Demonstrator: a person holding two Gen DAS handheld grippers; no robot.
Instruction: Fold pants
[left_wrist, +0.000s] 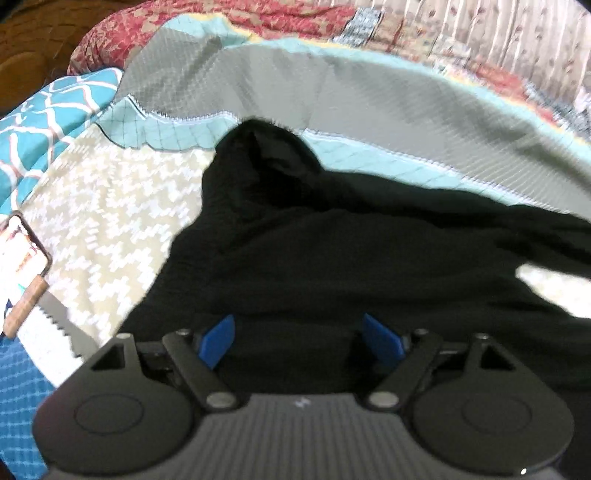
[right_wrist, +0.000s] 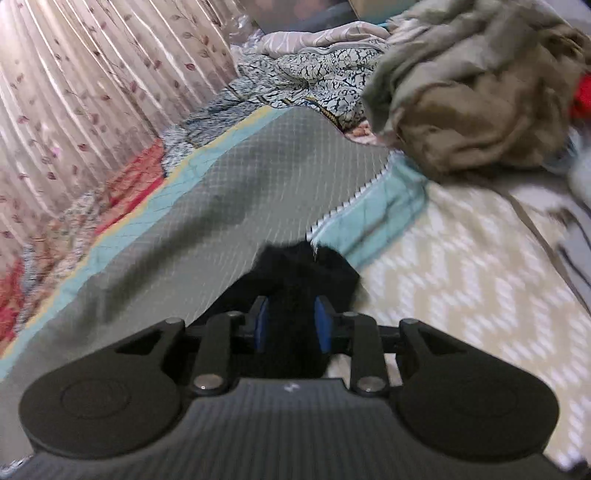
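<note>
The black pants (left_wrist: 332, 236) lie spread over a beige patterned bedsheet (left_wrist: 110, 206), with one bunched end raised toward the grey quilt. My left gripper (left_wrist: 299, 341) is open just above the near edge of the pants, its blue pads wide apart with black cloth between and under them. In the right wrist view my right gripper (right_wrist: 290, 325) is shut on a bunched end of the pants (right_wrist: 303, 269), held above the bed near the quilt's teal border.
A grey quilt with teal border (left_wrist: 369, 92) lies behind the pants. A phone (left_wrist: 22, 247) and a saw-toothed knife with a wooden handle (left_wrist: 40, 314) lie at the left. A heap of tan clothes (right_wrist: 480, 92) sits far right. A curtain (right_wrist: 74, 92) hangs behind the bed.
</note>
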